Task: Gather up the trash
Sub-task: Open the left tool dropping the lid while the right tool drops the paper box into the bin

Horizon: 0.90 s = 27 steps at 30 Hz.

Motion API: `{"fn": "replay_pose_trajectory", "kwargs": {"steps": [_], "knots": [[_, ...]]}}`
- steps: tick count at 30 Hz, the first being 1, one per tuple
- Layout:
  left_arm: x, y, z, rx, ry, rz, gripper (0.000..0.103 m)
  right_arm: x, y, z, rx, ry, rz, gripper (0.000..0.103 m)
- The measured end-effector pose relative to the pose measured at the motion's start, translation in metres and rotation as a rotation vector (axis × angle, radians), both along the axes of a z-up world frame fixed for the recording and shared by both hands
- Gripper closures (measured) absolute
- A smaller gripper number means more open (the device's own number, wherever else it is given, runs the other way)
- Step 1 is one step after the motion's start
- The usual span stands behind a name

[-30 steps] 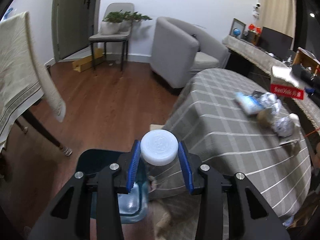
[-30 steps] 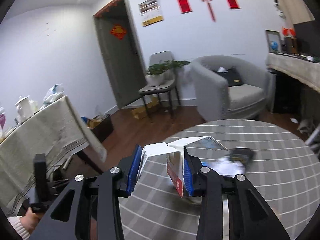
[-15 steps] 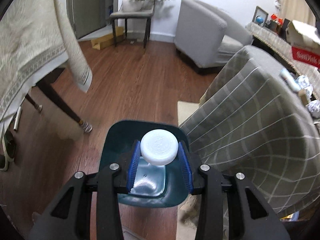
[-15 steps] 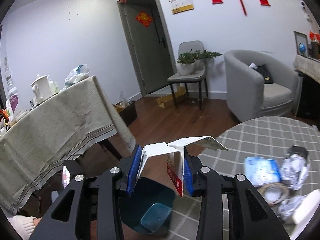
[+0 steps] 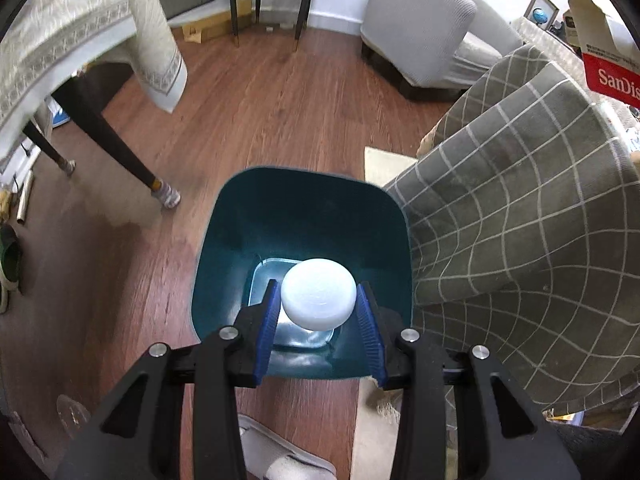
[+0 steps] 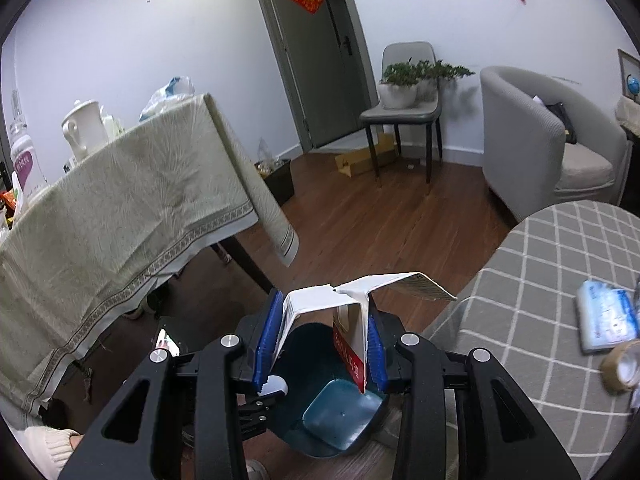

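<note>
Straight-down alignment is what your next move turns on. Your left hand-held gripper pinches a clear plastic bottle with a round white cap between its blue pads, and that cap sits directly over the open mouth of the dark teal plastic waste bin on the wooden floor. You see the bottle end-on, so its long axis runs down into the bin, roughly along the fingers. The bin's pale bottom shows around the cap, and I make out nothing lying in it.

Your right hand-held gripper is clamped on a torn white cardboard box with a red printed side, flaps splayed upward. From there the same bin lies below and a little ahead, its far rim hidden behind the box and fingers. The left hand looks the nearer to dropping its load.

More rubbish waits at the right on the grey checked counter: a blue-and-white packet and a tape roll, both cut off at the frame's edge. The bottle's body is hidden beneath its cap, and a pale-sleeved hand shows only at the lower left corner of the right view.
</note>
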<state>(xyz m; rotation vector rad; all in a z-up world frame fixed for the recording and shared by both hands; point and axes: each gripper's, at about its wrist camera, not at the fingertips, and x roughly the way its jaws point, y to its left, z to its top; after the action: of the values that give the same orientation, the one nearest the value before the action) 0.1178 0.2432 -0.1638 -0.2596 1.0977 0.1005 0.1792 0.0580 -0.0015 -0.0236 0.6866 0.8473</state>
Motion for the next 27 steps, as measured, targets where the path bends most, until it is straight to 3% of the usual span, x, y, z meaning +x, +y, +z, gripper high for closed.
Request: {"fn": "replay_pose_trajectory", "kwargs": {"steps": [6, 9, 14, 27], "knots": [[-0.003, 0.011, -0.016, -0.023, 0.046, 0.006, 0.061, -0.002, 0.025, -0.018, -0.042, 0.032, 0.033, 0.064], [-0.007, 0.015, -0.012, 0.005, 0.026, 0.012, 0.049, -0.001, 0.038, -0.030, -0.068, 0.051, 0.042, 0.064], [-0.016, 0.025, 0.014, 0.015, -0.078, 0.030, 0.042, 0.002, 0.052, -0.046, -0.104, 0.072, 0.045, 0.064], [-0.055, 0.029, 0.119, 0.107, -0.401, 0.081, 0.038, 0.014, 0.072, -0.099, -0.185, 0.172, 0.024, 0.064]]}}
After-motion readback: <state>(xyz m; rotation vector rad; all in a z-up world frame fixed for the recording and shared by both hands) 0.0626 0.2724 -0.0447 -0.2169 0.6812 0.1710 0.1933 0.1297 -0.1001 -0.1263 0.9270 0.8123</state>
